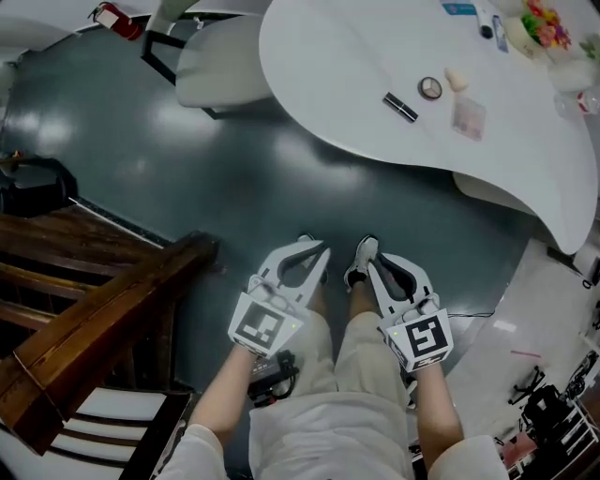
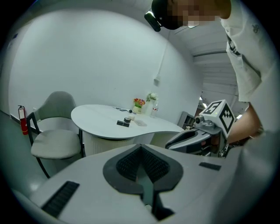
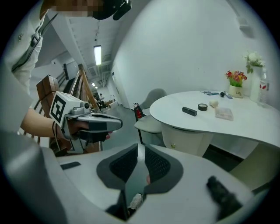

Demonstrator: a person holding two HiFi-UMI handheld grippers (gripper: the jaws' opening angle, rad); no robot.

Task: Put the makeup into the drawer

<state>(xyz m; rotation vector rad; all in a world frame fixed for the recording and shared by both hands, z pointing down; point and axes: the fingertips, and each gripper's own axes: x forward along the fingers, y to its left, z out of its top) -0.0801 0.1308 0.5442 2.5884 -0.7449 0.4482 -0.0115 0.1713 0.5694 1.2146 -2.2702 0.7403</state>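
At 8 o'clock in the head view, a brown wooden stair rail (image 1: 103, 309) is seen over the dark floor (image 1: 234, 178). At 11 o'clock a white chair (image 1: 214, 58) is tucked against the white worktop (image 1: 328, 66), and a red fire extinguisher (image 1: 116, 19) is seen at the top edge, just left of the chair. At 6 o'clock both grippers are held low over the person's legs, well apart from the worktop. The left gripper (image 1: 313, 247) is pointed toward 1 o'clock. Its fingers are pressed together at the tips, and nothing is held between them. Just beside it, the right gripper (image 1: 368, 251) is pointed toward 11 o'clock. Its fingers are parted only a little, with a thin gap left open, and nothing is held there either; only the floor and a shoe (image 1: 357, 270) are seen through the gap. At 1 o'clock the makeup things are laid close together on the worktop, near its front edge: a black makeup tube (image 1: 400, 107), then a round makeup case (image 1: 430, 88), then a pale makeup sponge (image 1: 457, 79), and a flat pink makeup packet (image 1: 469, 118) just below the sponge. None of them is touched by a gripper. At 2 o'clock, by the top right corner, a small pot of bright flowers (image 1: 544, 24) is stood on the worktop.
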